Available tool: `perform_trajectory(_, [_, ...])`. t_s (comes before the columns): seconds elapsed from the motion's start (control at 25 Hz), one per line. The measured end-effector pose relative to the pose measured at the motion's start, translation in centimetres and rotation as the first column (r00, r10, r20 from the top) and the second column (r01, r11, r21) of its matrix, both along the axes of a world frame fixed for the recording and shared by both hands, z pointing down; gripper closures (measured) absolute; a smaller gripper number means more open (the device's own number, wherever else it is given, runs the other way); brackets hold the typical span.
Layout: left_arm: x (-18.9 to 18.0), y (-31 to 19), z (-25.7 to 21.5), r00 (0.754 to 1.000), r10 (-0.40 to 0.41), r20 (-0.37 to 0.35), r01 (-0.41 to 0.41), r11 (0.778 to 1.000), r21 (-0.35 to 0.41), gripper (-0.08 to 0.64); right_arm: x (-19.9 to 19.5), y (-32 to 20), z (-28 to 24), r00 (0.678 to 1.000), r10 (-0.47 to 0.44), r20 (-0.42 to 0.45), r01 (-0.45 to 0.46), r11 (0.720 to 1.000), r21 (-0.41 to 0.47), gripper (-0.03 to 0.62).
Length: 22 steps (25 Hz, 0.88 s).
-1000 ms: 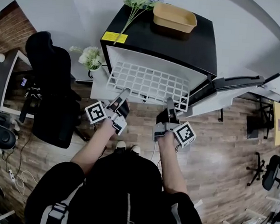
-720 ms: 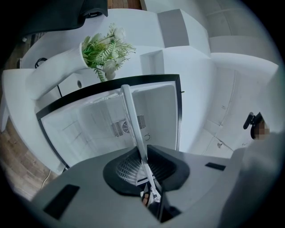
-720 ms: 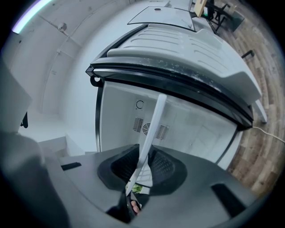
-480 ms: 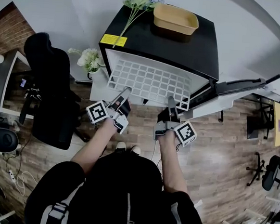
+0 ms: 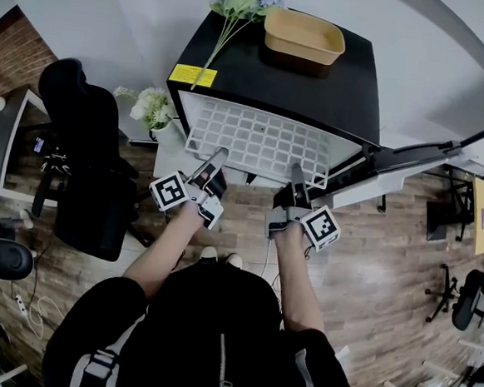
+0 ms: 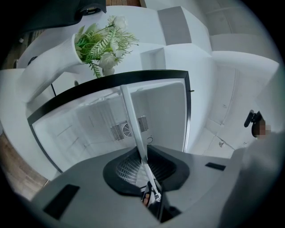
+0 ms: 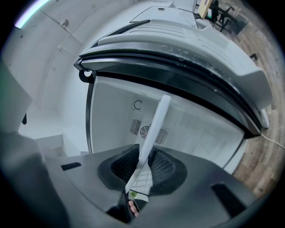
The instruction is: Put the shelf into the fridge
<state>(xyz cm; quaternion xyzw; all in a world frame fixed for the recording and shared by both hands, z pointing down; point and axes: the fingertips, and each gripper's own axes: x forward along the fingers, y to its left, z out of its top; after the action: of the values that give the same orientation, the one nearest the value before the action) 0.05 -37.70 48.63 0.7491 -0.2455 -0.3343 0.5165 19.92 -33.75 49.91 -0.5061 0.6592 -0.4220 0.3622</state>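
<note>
A white wire-grid shelf (image 5: 259,140) lies flat, its far part inside the open mouth of a small black fridge (image 5: 317,86). My left gripper (image 5: 214,163) is shut on the shelf's near-left edge and my right gripper (image 5: 296,178) is shut on its near-right edge. In the left gripper view the shelf (image 6: 133,129) shows edge-on as a thin white bar running from the jaws into the white fridge interior (image 6: 98,129). The right gripper view shows the shelf (image 7: 153,129) the same way, pointing at the back wall vent (image 7: 147,130).
The fridge door (image 5: 411,164) stands swung open to the right. A tan tray (image 5: 304,36) and a flower bunch (image 5: 236,4) lie on the fridge top. A black office chair (image 5: 86,159) stands at the left, a vase of flowers (image 5: 153,106) beside the fridge.
Both grippers have moved forward a little, and the shelf has slid farther into the fridge opening.
</note>
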Motion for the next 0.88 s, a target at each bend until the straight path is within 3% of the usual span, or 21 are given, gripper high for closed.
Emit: perform_trajectory(0.88, [1.3, -5.0, -0.2, 1.0, -0.018, -0.006, 0.018, 1.0, -0.001, 0.511, 1.3, -4.9, 0.0, 0.997, 0.037, -0.073, -0.038, 0.999, -0.01, 0.526])
